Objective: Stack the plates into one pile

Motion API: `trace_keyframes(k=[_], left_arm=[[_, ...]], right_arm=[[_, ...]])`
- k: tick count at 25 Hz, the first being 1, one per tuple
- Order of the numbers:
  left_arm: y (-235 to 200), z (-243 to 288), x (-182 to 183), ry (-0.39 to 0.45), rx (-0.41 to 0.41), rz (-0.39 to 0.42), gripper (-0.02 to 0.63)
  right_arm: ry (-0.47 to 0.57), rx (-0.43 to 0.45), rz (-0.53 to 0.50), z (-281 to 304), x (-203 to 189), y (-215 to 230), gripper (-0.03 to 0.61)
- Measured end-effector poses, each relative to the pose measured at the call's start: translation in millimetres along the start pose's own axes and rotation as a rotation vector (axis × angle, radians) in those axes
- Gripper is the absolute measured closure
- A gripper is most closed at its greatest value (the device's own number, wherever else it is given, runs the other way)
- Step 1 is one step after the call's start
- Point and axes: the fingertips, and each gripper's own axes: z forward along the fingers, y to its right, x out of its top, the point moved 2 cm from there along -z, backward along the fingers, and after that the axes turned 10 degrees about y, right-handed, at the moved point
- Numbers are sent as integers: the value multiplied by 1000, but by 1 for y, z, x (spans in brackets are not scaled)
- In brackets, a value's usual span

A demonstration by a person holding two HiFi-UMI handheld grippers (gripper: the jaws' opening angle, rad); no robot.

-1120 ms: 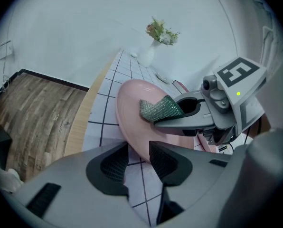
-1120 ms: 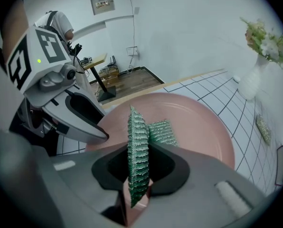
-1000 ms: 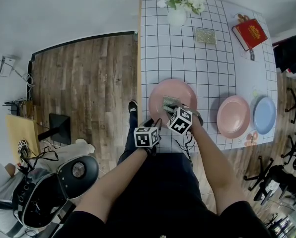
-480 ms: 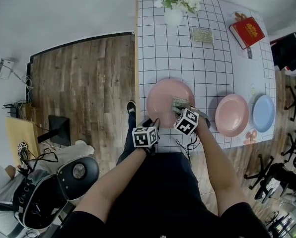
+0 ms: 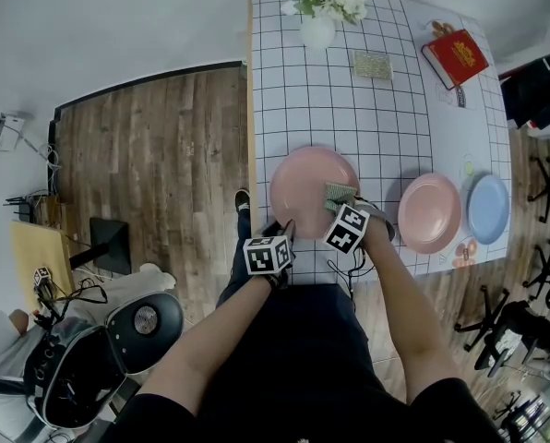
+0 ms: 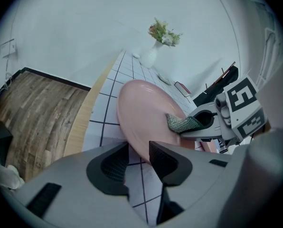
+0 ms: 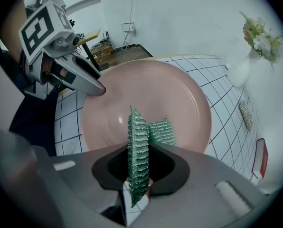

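Wide white gridded table (image 5: 349, 109) ahead, and the big item on it is the large pink plate (image 5: 303, 187), sitting at the near edge, right in front of the person. Off to the right, well apart from it, lie the other two: a smaller pink plate (image 5: 429, 213) and a blue plate (image 5: 490, 209), side by side and just about touching. Nothing is piled up yet.

Both arms are out in front. The left forearm (image 5: 215, 340) runs up from the lower left, the right forearm (image 5: 409, 312) from the lower right, and the two marker cubes sit close together at the table's edge.

The left gripper (image 5: 287, 229) slopes down onto the near rim of the large pink plate. In its own view, the left gripper (image 6: 138, 156) has one jaw on each side of that rim, clamped on it.

The right gripper (image 5: 341, 209) points almost straight down over the near right part of the same plate. Its jaws are closed on a green scouring cloth (image 7: 139, 146), folded upright between them, with the free end resting on the plate's surface. From above, the cloth (image 5: 336, 192) shows just beyond the right cube.
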Motion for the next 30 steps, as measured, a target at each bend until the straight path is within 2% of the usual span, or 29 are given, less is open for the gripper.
trace_keyframes(k=[8, 19, 30], left_arm=[[0, 0, 1, -2, 1, -5, 483], [0, 0, 0, -6, -2, -9, 483], [0, 0, 2, -12, -10, -7, 483]], right_arm=[[-59, -37, -85, -5, -4, -2, 499], [-10, -30, -67, -1, -6, -3, 499], [63, 17, 8, 5, 6, -4, 499]])
